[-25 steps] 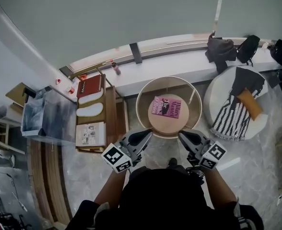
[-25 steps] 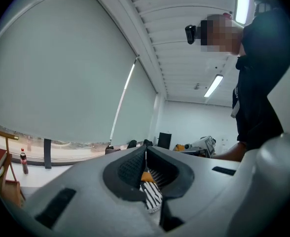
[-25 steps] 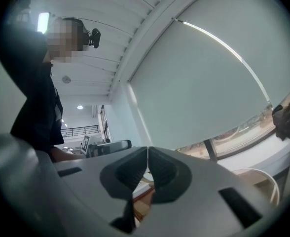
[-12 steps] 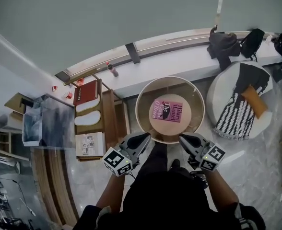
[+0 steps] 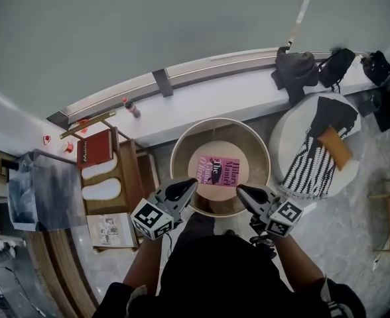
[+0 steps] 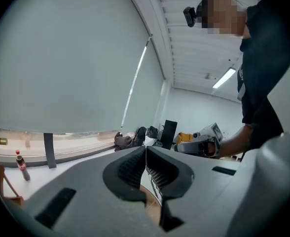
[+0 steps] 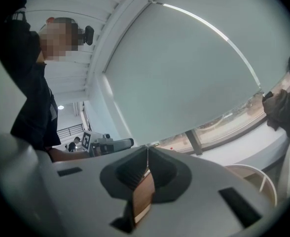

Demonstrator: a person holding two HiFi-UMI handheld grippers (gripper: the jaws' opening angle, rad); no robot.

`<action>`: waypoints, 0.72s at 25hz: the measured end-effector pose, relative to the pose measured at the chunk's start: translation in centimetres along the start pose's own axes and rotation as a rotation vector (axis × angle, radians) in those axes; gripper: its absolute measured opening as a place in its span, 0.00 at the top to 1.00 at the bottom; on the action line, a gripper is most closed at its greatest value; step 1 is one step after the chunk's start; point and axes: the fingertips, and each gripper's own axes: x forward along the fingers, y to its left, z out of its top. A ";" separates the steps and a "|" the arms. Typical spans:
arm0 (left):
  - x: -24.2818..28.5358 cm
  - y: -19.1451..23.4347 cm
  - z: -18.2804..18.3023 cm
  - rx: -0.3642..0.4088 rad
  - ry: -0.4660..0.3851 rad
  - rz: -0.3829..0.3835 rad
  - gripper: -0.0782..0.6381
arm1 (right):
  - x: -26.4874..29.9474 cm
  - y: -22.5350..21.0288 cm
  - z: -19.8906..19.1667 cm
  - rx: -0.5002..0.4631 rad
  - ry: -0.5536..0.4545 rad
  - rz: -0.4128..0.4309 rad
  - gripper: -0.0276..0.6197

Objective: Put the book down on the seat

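Over the last second the left gripper (image 5: 190,183) and right gripper (image 5: 241,189), both clenched on nothing, had come forward to the near rim of the round seat (image 5: 196,166). Just beyond their tips the pink book (image 5: 218,171) lay flat on the seat's middle, unmoved, so the putting-down looked done rather than pending. Its cover seemed to read "Hilary Mantel". Far left, a red book (image 5: 92,149) carried white lettering too small to read.

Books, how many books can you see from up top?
2. A pink book lies on the round seat, a red book on the wooden rack at left. A printed booklet lower on that rack might be a third.
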 end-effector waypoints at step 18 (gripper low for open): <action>4.4 12.7 -6.9 -0.175 0.053 -0.004 0.85 | 6.4 -11.2 -2.2 0.080 0.062 -0.186 0.91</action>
